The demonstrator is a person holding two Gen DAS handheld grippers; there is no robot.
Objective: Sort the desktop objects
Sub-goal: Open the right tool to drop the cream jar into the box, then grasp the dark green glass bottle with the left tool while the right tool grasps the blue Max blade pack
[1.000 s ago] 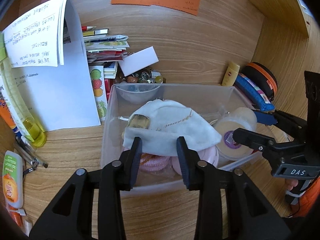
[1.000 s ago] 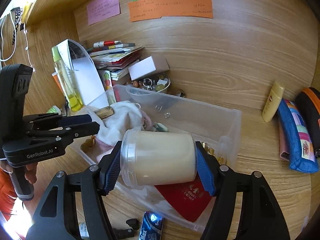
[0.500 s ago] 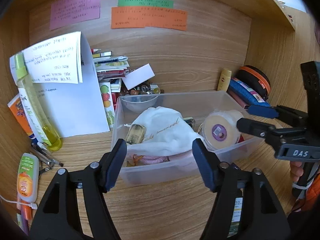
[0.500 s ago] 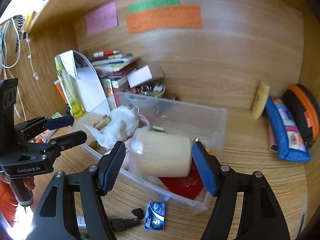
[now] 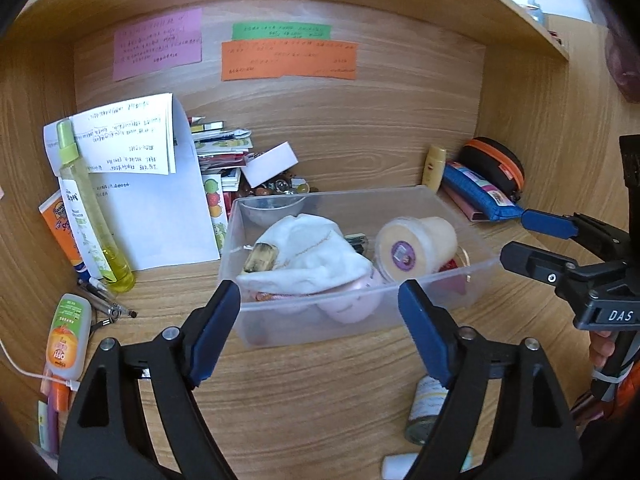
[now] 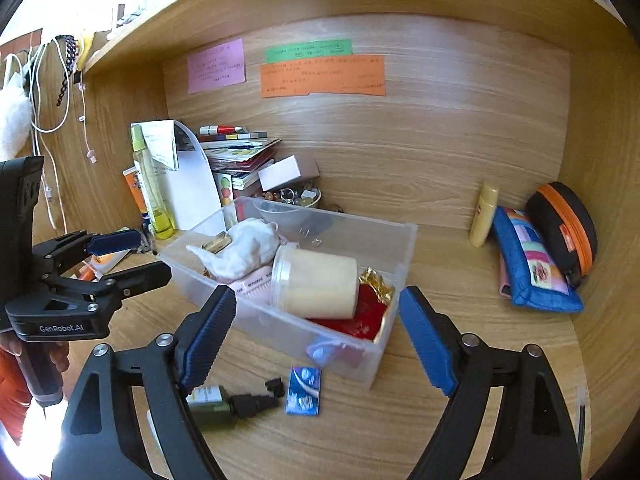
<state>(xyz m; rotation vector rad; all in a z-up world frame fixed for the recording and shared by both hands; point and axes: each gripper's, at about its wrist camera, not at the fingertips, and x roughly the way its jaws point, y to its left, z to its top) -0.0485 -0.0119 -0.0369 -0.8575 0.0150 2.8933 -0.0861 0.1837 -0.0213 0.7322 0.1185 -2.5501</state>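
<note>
Over the wooden worktop [image 6: 460, 280] we hold both tongs, left [image 5: 316, 330] and right [image 6: 316, 334], empty and opening. Our clear plastic bin [image 6: 394, 240] holds the cream jar [image 6: 316, 282] lying sideways; a nudge could roll it.

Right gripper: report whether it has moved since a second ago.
Yes. The right gripper has backed away from the clear bin, jaws opening and empty, the cream jar left inside.

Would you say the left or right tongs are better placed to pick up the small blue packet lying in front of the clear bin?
Probably the right tongs: the blue packet lies just below their opening, empty jaws. The left tongs are further off, at the clear bin's other end.
</note>
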